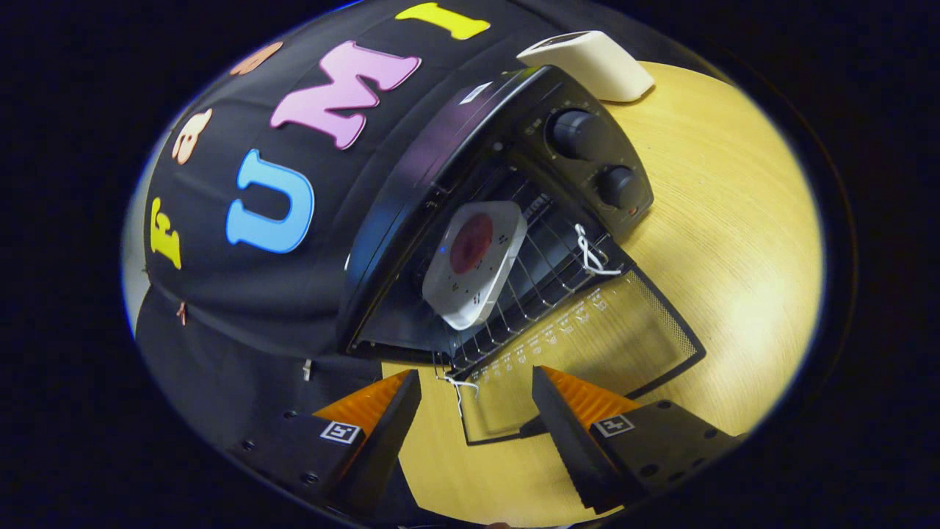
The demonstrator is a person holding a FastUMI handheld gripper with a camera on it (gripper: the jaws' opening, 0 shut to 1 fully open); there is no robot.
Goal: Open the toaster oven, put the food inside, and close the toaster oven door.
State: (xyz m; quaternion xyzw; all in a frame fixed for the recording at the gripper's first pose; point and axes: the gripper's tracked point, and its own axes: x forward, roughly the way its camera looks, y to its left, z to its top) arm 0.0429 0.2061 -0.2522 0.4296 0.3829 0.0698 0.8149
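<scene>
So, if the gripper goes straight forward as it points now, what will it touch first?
Probably the open glass door of the toaster oven, which lies just ahead of the open gripper. Beyond it come the wire rack and the white plate of food. Height above the door is unclear.

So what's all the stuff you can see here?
oven: 1, black, on the table, beyond the gripper, door open.
door: 1, glass with black frame, folded down just ahead of the fingers.
rack: 1, wire, inside the oven, white string tied at its front.
food: 1, red-brown on a white square plate, on the rack.
knobs: 2, black, on the oven's panel.
white box: 1, cream, behind the oven.
table: 1, light wood.
gripper: 1, open, holding nothing.
</scene>
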